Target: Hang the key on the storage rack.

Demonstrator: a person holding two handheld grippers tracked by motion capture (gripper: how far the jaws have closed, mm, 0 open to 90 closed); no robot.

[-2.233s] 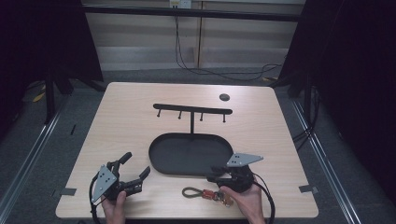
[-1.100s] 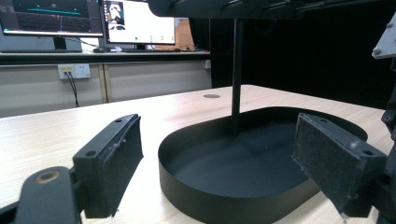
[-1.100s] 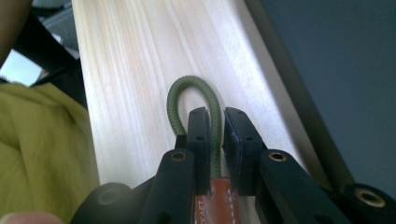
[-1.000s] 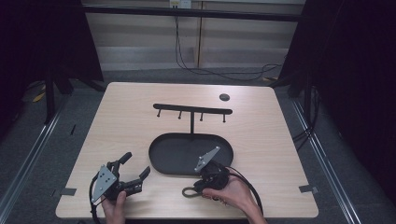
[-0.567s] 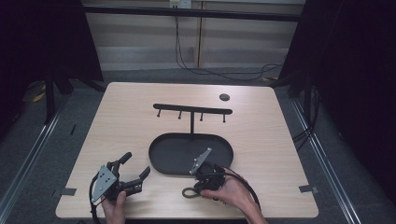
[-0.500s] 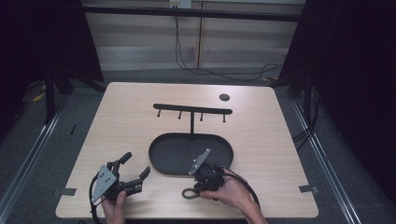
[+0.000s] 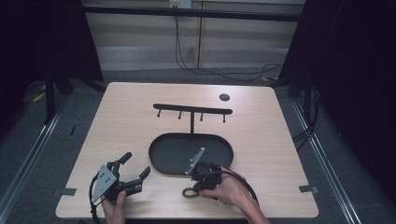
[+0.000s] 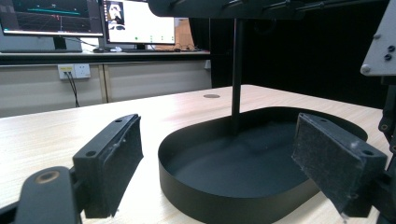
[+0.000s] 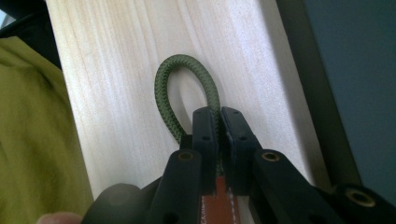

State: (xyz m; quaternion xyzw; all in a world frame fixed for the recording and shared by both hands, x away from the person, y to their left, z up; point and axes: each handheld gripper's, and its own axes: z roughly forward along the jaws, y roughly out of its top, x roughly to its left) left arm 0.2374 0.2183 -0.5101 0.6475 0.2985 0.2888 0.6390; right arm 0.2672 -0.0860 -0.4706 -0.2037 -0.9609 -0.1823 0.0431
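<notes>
**Right jaws close on the cord loop**

The right gripper point(image 9: 215, 116) has just been closing, and its black jaws now stand pressed together on one side of the olive-green braided cord loop point(image 9: 164, 88), which lies flat on the pale wooden table point(image 9: 116, 56) near its front edge. Two seconds ago this gripper sat further right, clear of the loop; it has since swung in over it. I judge the pick is secured and a lift can follow, probably toward the black hook rack point(image 7: 192, 110) standing in the black oval metal tray point(image 7: 161, 161).

The left gripper point(image 7: 130, 168) keeps its place at the front left, jaws wide apart and holding nothing.

The right gripper view reveals the pinch itself and a brown leather tab with white stitching point(image 9: 217, 205) beneath the jaws. From the high view the loop point(image 7: 188, 192) is a small ring beside the hand point(image 7: 229, 191). The left gripper view adds the tray's wall point(image 8: 224, 205) and the rack's post point(image 8: 238, 70).
</notes>
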